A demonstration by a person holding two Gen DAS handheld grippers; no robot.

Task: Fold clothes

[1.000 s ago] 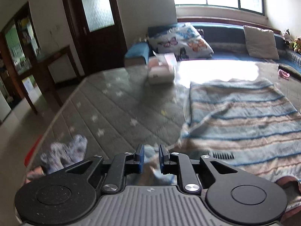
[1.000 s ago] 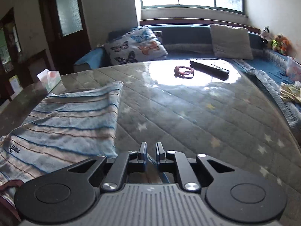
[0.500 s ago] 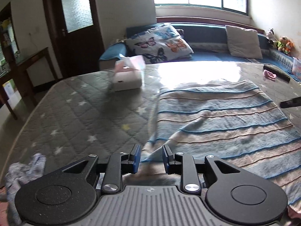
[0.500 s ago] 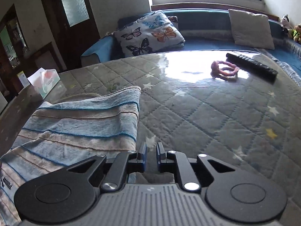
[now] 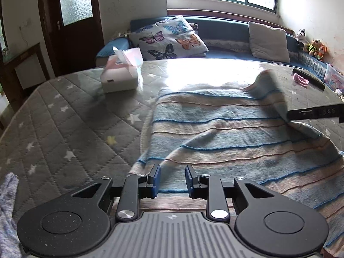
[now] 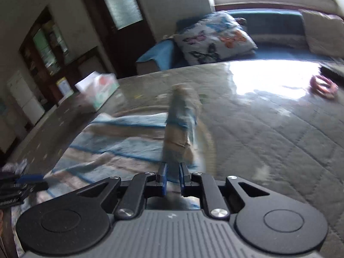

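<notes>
A blue and beige striped garment (image 5: 225, 133) lies spread on the grey quilted star-pattern table (image 5: 71, 120). My left gripper (image 5: 172, 179) is open and empty, low over the garment's near left edge. My right gripper (image 6: 172, 173) is shut on the garment's right edge and lifts it into a raised fold (image 6: 180, 126). The right gripper also shows in the left wrist view (image 5: 314, 112), holding the lifted edge at the right. The left gripper shows at the left edge of the right wrist view (image 6: 30, 178).
A tissue box (image 5: 121, 75) stands at the table's far left. A pink item (image 5: 301, 81) and a black remote (image 5: 308, 78) lie at the far right. A crumpled patterned cloth (image 5: 7, 215) lies at the near left. A butterfly pillow (image 5: 169, 37) sits on the sofa behind.
My left gripper has opened and moved right over the garment. My right gripper has closed on the garment's right edge and lifted it, swinging left.
</notes>
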